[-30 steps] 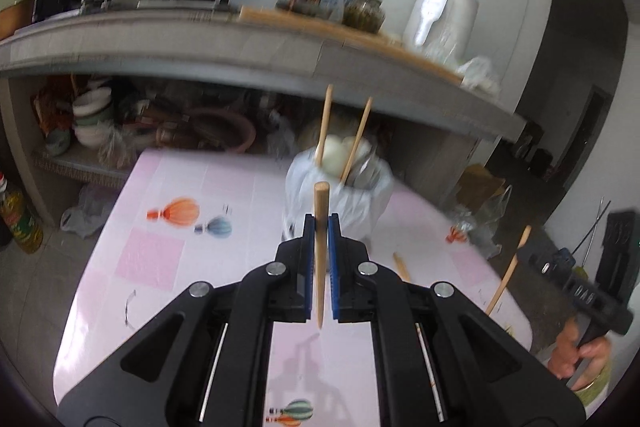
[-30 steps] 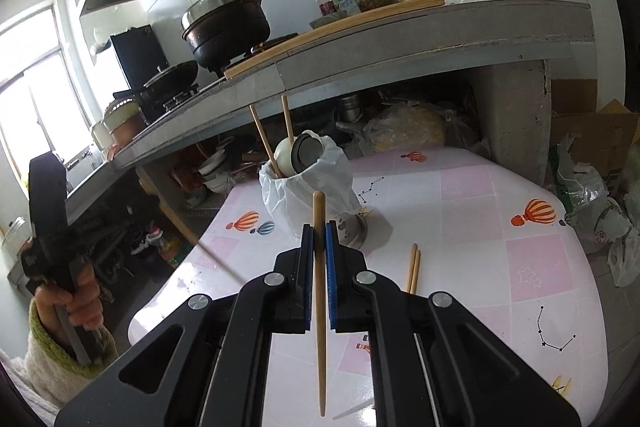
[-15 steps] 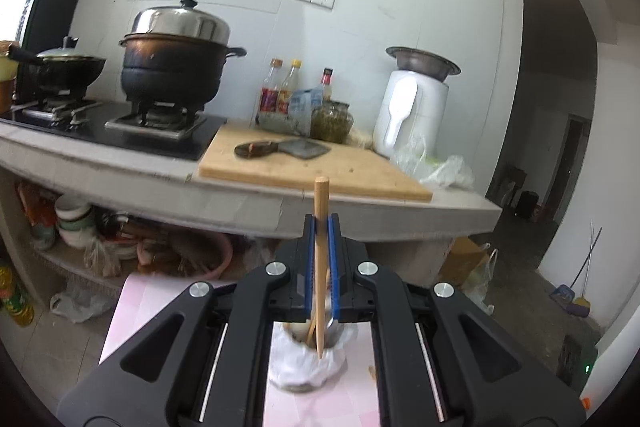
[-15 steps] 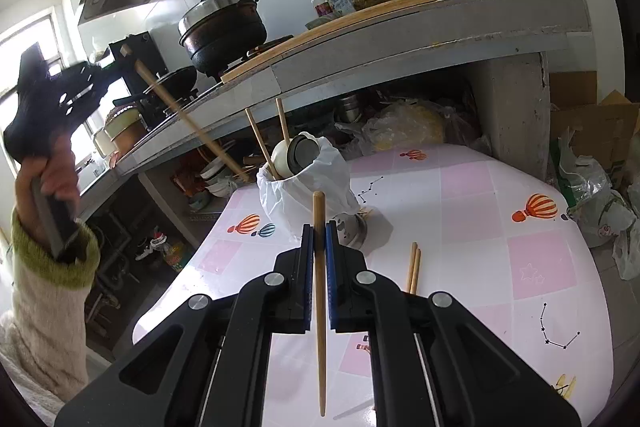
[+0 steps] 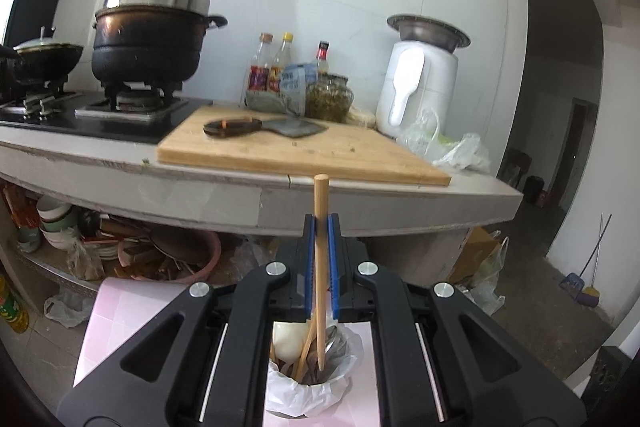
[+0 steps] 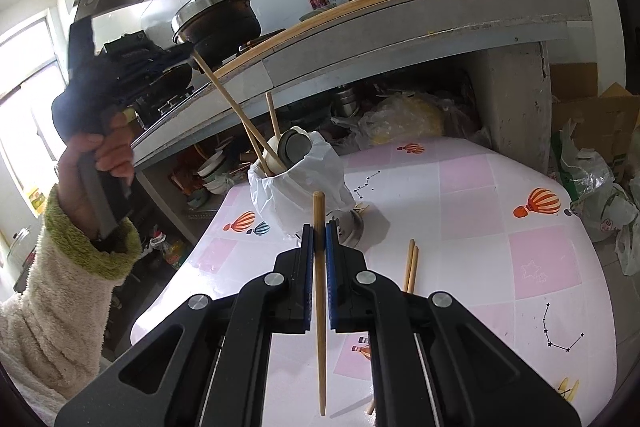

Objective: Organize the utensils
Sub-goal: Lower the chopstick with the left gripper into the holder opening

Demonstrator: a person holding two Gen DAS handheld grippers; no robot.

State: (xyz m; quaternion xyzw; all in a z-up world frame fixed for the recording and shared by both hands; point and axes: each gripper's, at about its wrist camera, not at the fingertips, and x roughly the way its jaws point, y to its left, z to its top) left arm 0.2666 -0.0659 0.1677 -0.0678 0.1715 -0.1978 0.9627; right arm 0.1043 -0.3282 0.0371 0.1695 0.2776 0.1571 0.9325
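My left gripper (image 5: 320,223) is shut on a wooden chopstick (image 5: 320,267). Its lower tip hangs at the mouth of the utensil holder (image 5: 312,387), which is lined with a white plastic bag and holds a white spoon, a metal ladle and other chopsticks. In the right wrist view a hand holds that left gripper (image 6: 184,53) high at the left, and its chopstick (image 6: 224,95) slants down into the holder (image 6: 296,187). My right gripper (image 6: 319,231) is shut on a second chopstick (image 6: 320,307) above the pink table (image 6: 460,187), short of the holder. Two loose chopsticks (image 6: 410,267) lie on the table.
Behind the table runs a grey counter (image 5: 360,203) with a cutting board (image 5: 300,151), a cleaver, bottles, a pot (image 5: 148,39) on the stove and a white appliance (image 5: 420,91). Bowls fill the shelf under it. Plastic bags and a cardboard box (image 6: 592,107) stand at the right.
My left gripper has risen and swung over the holder, so its chopstick now points down into the holder's mouth. The right gripper and its chopstick have stayed put.
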